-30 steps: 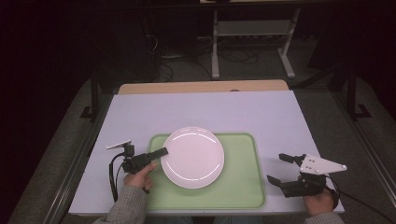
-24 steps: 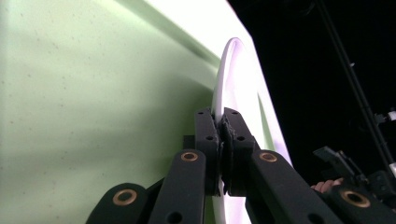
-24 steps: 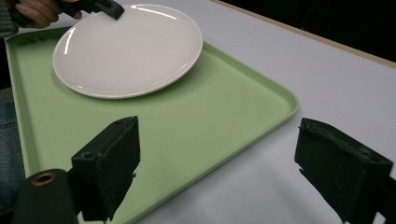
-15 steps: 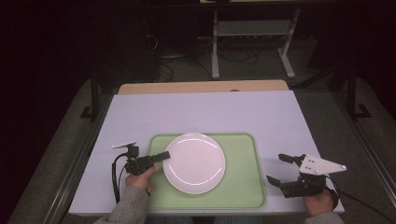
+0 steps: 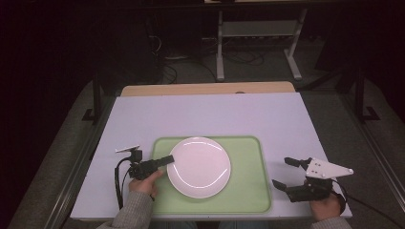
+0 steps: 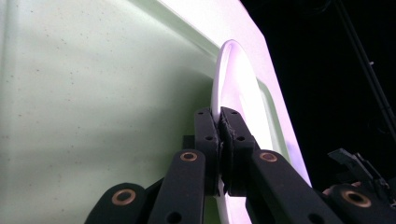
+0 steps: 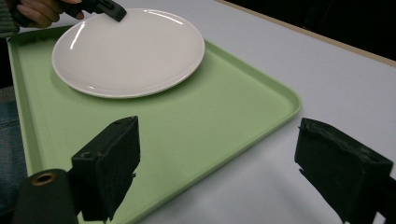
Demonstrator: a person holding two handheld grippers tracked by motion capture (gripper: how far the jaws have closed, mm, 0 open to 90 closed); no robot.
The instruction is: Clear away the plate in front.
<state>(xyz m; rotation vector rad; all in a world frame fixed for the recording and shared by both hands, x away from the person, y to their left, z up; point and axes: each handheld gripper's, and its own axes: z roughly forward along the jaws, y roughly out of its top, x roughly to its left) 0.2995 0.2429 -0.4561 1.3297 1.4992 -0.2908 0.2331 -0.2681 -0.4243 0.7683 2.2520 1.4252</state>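
White plate [image 5: 199,167] lies on green tray [image 5: 248,191], w/ tray as landmark: plate sits in tray's left-centre part, its left rim close to tray's left edge, right half of tray bare. Tray rests on the pale lilac surface [image 5: 215,114], toward the person's side of it.

Left tool [image 5: 168,159] comes in over tray's left edge, held by left hand [image 5: 143,183] just outside that edge; cable loops down beside the hand. Its jaws are clenched on the plate's left rim: in left gripper view the two black pads [image 6: 205,135] press from both sides on the thin white edge of the plate [image 6: 233,88], no gap visible btwn pad & rim. Can't tell from these views whether the plate's rim is raised off the tray at that spot.

Right tool [image 5: 286,172] sits off tray's right edge, near its lower right corner, over the bare surface, held by right hand [image 5: 325,205]; grey three-cornered plate on top of it. Jaws stand wide apart, released, nothing btwn them. In right gripper view the two pads frame the tray's [image 7: 201,126] near corner, one pad [image 7: 109,161] over the tray, other over the surface beside it, well apart from the plate [image 7: 130,49]; left tool's tip [image 7: 109,9] seen at plate's far rim
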